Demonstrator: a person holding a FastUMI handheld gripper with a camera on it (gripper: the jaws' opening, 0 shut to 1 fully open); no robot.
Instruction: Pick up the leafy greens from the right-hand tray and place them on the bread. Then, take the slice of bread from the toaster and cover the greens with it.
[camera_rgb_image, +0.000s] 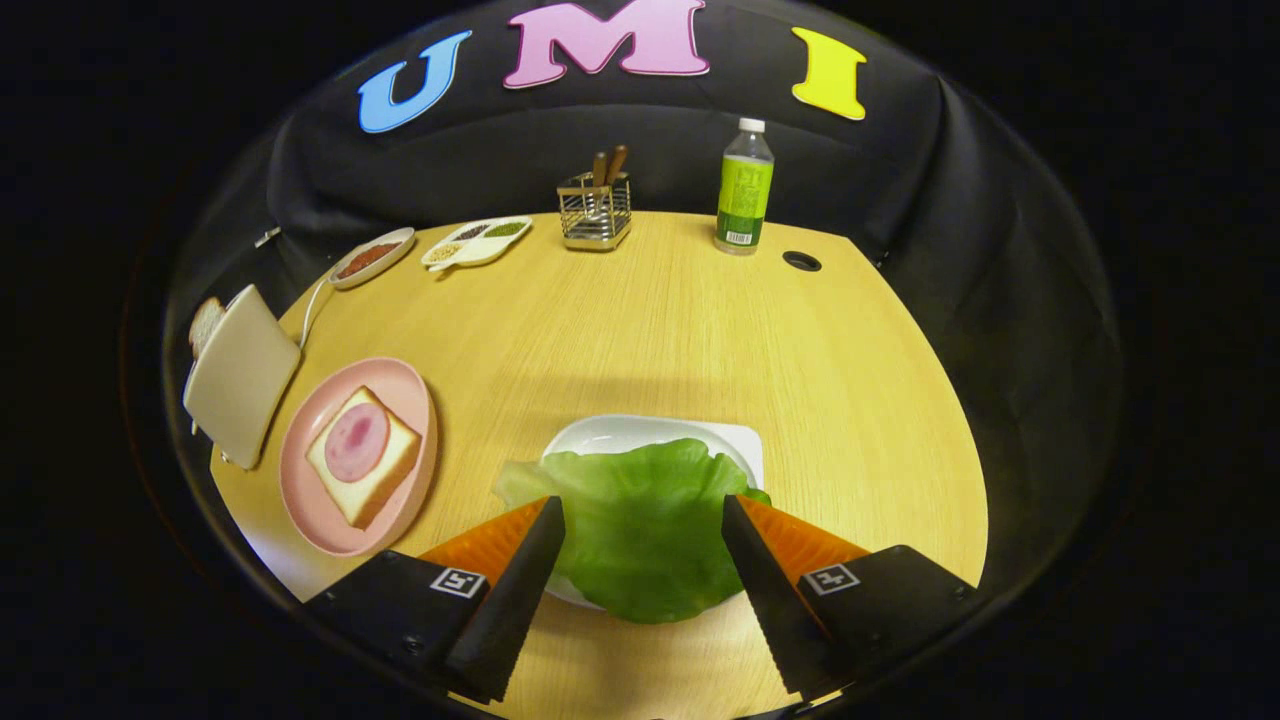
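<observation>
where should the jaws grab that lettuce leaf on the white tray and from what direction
Grip the crinkled green lettuce leaf across its middle, coming down from above. It lies flat and limp over the white rectangular tray, its near edge drooping past the rim, so a pinch that bunches the soft middle looks safer than a thin edge. The gripper is open, jaws either side of the leaf.

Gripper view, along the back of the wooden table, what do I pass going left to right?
Oval dish of red-brown bits → white divided dish of seeds → wire utensil holder → clear bottle with green label → round black table hole.
</observation>
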